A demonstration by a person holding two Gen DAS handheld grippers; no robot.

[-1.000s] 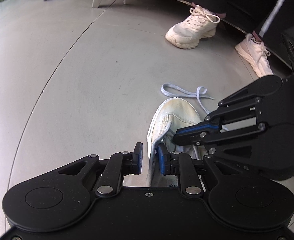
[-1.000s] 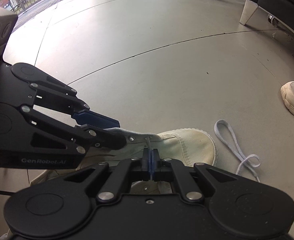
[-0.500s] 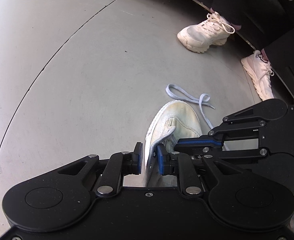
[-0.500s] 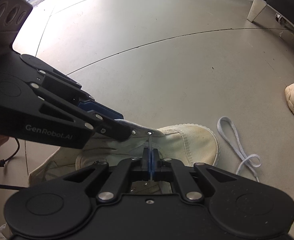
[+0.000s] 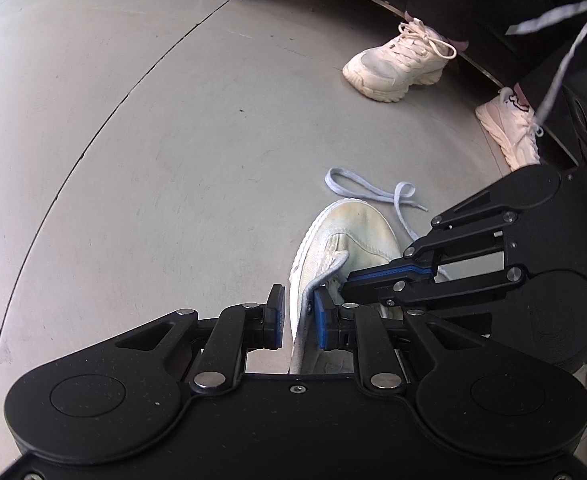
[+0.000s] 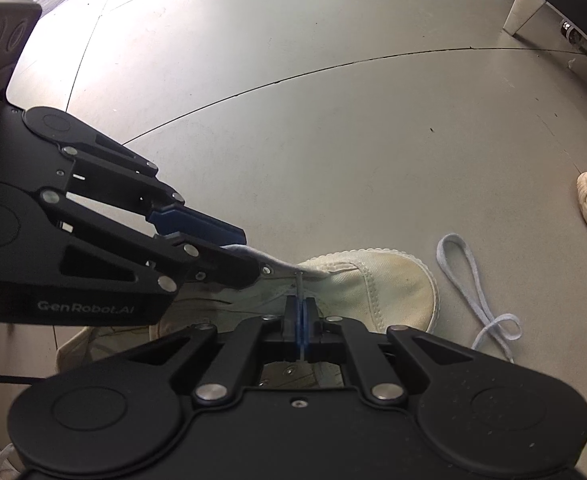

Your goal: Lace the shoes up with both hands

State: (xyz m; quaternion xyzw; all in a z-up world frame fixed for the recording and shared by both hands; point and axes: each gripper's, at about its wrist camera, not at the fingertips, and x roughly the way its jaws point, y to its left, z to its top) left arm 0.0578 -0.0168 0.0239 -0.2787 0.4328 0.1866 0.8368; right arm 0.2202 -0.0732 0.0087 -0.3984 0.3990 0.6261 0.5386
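A cream canvas shoe lies on the grey floor, toe pointing away; it also shows in the right wrist view. My left gripper is closed on the shoe's left eyelet flap, holding it up. My right gripper is shut on the thin lace tip, which points up at an eyelet in that flap. In the left wrist view the right gripper reaches in from the right over the shoe. A loose pale blue lace lies beyond the toe, and it also shows in the right wrist view.
Two feet in cream sneakers, one and the other, stand at the far right beside dark furniture. A metal furniture leg and a caster stand at the far edge. A floor seam curves across the floor.
Both grippers stay closed on flap and lace tip. The views have shifted slightly; the lace tip sits closer under the eyelet.
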